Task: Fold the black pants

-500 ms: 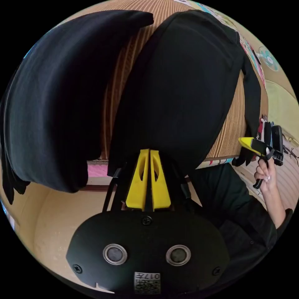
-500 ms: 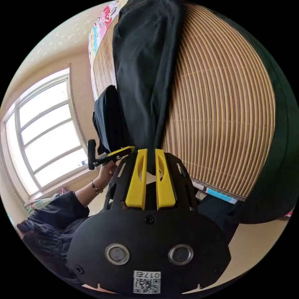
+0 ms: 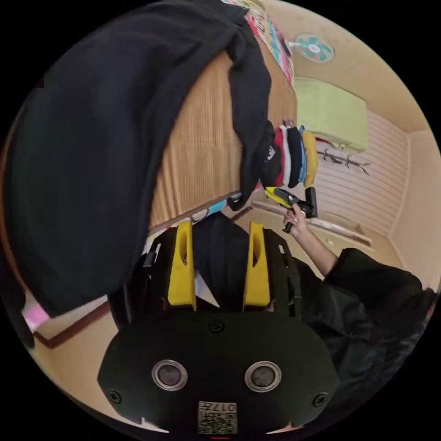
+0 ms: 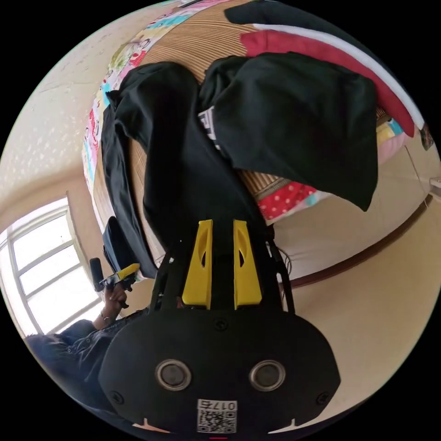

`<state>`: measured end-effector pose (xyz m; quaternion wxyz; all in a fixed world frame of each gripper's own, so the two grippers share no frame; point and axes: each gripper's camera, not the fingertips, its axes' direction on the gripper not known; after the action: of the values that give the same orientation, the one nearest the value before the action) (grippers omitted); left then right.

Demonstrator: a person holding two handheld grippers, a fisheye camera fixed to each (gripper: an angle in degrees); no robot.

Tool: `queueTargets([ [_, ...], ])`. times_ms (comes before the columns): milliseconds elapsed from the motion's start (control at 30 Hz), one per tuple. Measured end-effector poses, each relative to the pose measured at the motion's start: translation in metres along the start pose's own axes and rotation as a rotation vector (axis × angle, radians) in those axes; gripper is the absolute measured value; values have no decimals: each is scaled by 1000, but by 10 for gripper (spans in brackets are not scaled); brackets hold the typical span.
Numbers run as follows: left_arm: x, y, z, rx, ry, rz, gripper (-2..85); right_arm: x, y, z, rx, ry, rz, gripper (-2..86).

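Note:
The black pants (image 4: 183, 151) lie stretched over the bamboo mat (image 4: 193, 41). My right gripper (image 4: 223, 223) is shut on one end of them; a narrow band of the cloth runs off along the mat's edge toward the left gripper (image 4: 124, 273). In the left gripper view the pants (image 3: 250, 115) hang from the mat (image 3: 202, 151) down to the right gripper (image 3: 282, 196), held in a person's hand. A broad black mass of cloth (image 3: 92, 161) drapes close to this camera. My left gripper (image 3: 219, 227) stands open, with dark cloth behind the gap between its jaws.
A folded black garment (image 4: 298, 124) and a red one (image 4: 321, 50) lie on the mat beside the pants. A stack of folded coloured clothes (image 3: 296, 156) sits at the mat's end. A fan (image 3: 313, 48), a window (image 4: 50, 257) and the person's dark sleeve (image 3: 367, 280) are around.
My left gripper's jaws have opened and let go of the black cloth. The right gripper stays shut on the pants. Both cameras have swung, so the room looks shifted.

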<state>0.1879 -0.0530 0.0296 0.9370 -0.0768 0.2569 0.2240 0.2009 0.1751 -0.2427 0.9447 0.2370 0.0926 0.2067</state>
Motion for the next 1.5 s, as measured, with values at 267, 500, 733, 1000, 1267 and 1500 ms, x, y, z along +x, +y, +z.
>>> queueTargets([
  [267,41,-110,125,-258,-79,84,89,35,-42,15,-118,-8,-113,118],
  [500,-11,-62,135,-278,-41,-63,1,66,-37,10,-130,-197,-197,133],
  [733,-25,-25,131,-318,-223,-150,57,79,-12,16,-129,-331,-202,134],
  [1000,-31,-3,115,-312,-260,-137,65,92,34,64,-162,-334,-148,122],
  [1267,55,-22,101,-185,-197,103,92,89,101,0,-32,-448,-206,30],
  [1500,157,-35,118,-223,-218,249,187,-55,165,-89,77,-449,-552,22],
])
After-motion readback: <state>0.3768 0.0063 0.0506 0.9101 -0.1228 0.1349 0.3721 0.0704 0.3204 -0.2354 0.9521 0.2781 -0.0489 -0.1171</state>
